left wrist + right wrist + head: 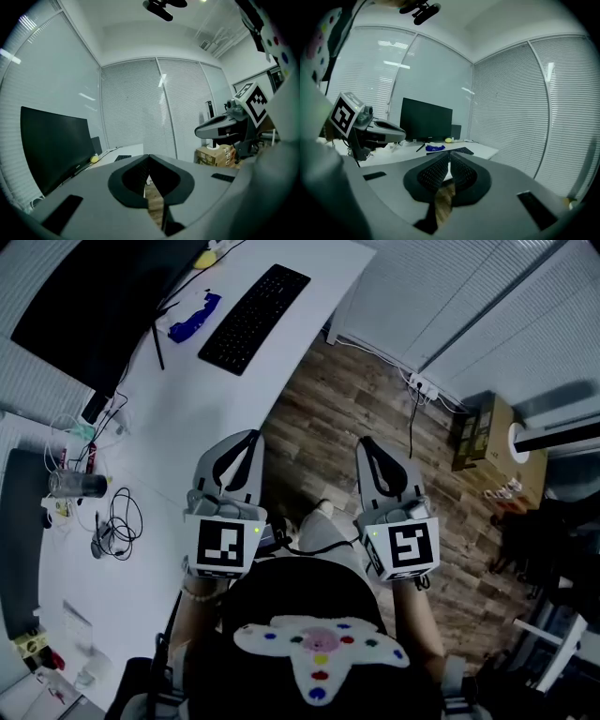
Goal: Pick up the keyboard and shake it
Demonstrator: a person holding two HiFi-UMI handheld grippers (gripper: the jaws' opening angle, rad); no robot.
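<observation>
I see my left gripper (251, 435) and right gripper (366, 442) side by side, each with jaws pressed together on nothing. The black keyboard (253, 319) lies well apart at 11 o'clock on the white desk (178, 418), beside a blue object (194, 318) and a dark monitor (94, 306).
</observation>
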